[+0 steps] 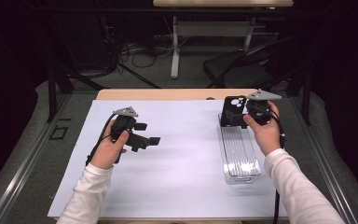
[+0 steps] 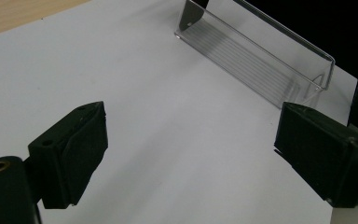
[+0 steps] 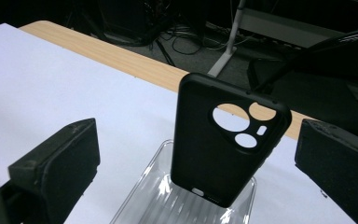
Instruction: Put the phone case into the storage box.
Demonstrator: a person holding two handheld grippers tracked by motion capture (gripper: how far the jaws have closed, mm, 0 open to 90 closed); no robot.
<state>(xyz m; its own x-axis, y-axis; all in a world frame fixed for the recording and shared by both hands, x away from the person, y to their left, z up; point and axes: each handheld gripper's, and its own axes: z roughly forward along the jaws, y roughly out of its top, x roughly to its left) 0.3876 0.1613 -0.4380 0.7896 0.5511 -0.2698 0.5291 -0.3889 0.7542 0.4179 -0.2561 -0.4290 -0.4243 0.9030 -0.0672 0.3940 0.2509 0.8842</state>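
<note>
The left gripper (image 1: 153,134) is hovering over the white paper sheet (image 1: 177,158) covering the table, its 2 jaws standing wide apart with nothing between them. In the left gripper view, the clear ribbed plastic tray (image 2: 261,65) is lying well ahead of those jaws, toward the right. Across the sheet, that tray (image 1: 239,156) is resting lengthwise in front of the person's right hand (image 1: 264,133). At its far end, the black phone case with round camera cut-outs (image 3: 223,140) is standing upright inside the tray, leaning slightly. The right gripper (image 1: 230,116) is sitting just behind the case, released; its jaws are flanking the case on both sides without touching it.
</note>
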